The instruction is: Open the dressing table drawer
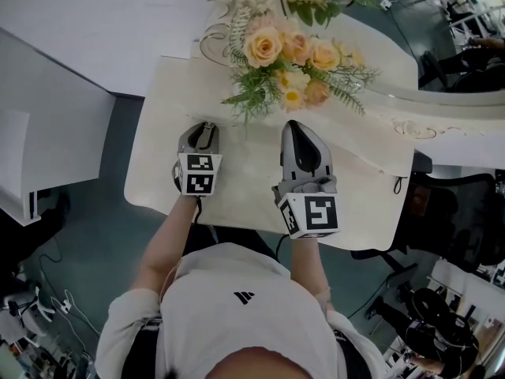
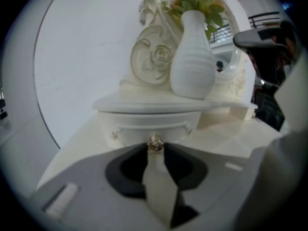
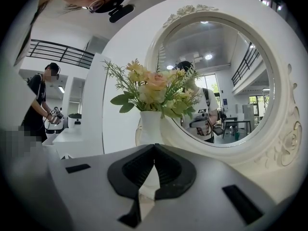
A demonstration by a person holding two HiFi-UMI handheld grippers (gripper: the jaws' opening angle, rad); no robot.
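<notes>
A small cream drawer (image 2: pixel 130 128) sits under a raised shelf on the dressing table (image 1: pixel 154 172); a gold knob (image 2: pixel 155 141) stands out at the middle of its front. My left gripper (image 2: pixel 155 146) points down at it, both jaw tips closed against the knob's sides. In the head view the left gripper (image 1: pixel 206 128) lies on the tabletop's left side, just in front of the flowers (image 1: pixel 288 58). Beside it, my right gripper (image 1: pixel 294 126) hovers over the tabletop. Its jaws (image 3: pixel 154 147) meet at the tips with nothing between them, facing the white vase (image 3: pixel 150 126).
The white ribbed vase (image 2: pixel 192 57) stands on the shelf above the drawer. A large round mirror (image 3: pixel 284 129) rises behind it. A dark chair (image 1: pixel 458 212) is to the table's right, cables (image 1: pixel 47 298) lie on the floor at left. Another person (image 3: pixel 41 100) stands far off.
</notes>
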